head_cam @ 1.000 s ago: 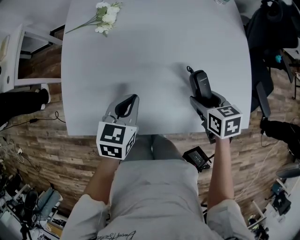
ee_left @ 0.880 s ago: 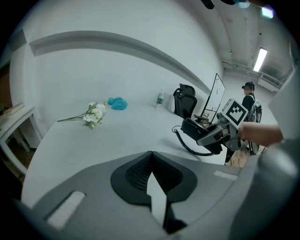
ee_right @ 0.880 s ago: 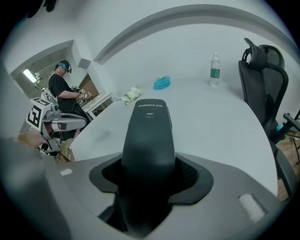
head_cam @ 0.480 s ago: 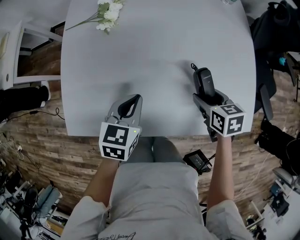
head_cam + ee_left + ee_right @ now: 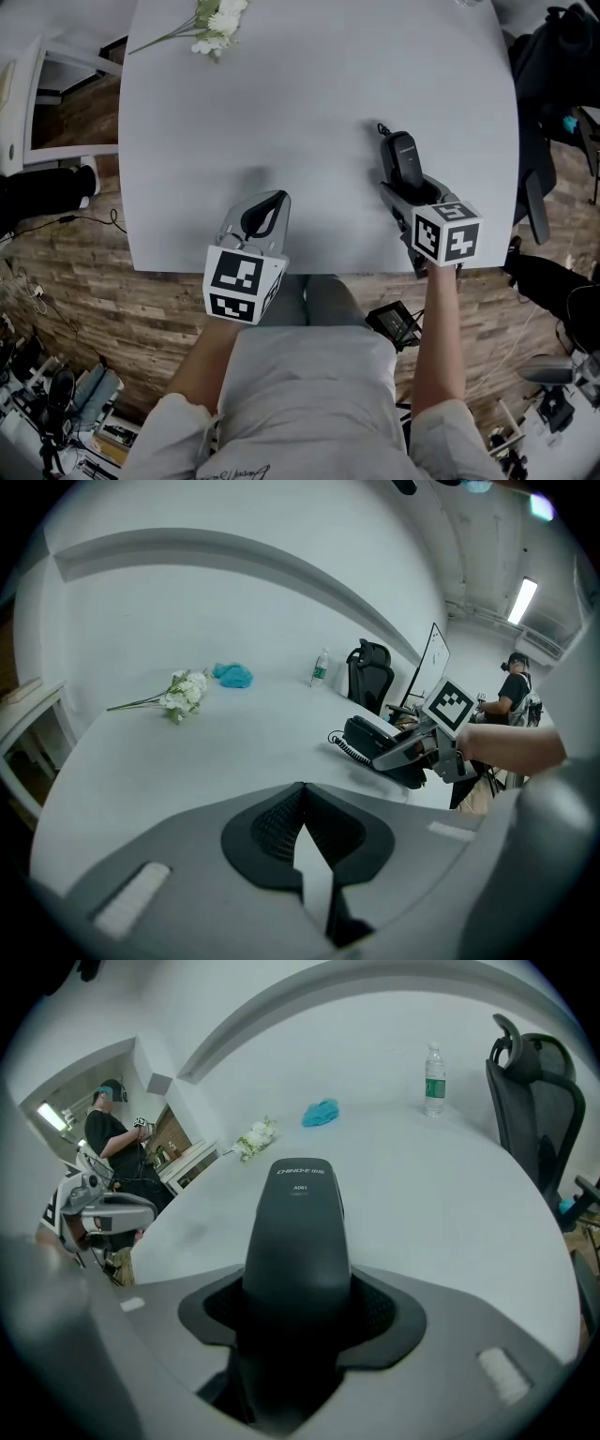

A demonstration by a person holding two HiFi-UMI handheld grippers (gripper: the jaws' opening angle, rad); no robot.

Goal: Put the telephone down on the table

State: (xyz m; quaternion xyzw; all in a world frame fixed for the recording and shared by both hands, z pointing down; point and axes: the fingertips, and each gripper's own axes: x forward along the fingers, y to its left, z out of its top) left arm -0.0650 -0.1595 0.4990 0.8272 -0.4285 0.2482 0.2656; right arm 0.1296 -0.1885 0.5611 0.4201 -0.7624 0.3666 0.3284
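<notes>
My right gripper is shut on a black telephone handset over the right front part of the white table. The telephone fills the space between the jaws and sticks out forward. In the left gripper view the telephone is tilted, with its far end low over the tabletop; I cannot tell whether it touches. My left gripper hovers at the table's front edge, shut, its pads meeting with nothing between them.
White flowers lie at the far left of the table. A blue cloth and a water bottle stand at the far side. A black office chair is on the right. A person stands beyond the table.
The right gripper with the telephone has sunk a little toward the tabletop. The left gripper has stayed in place.
</notes>
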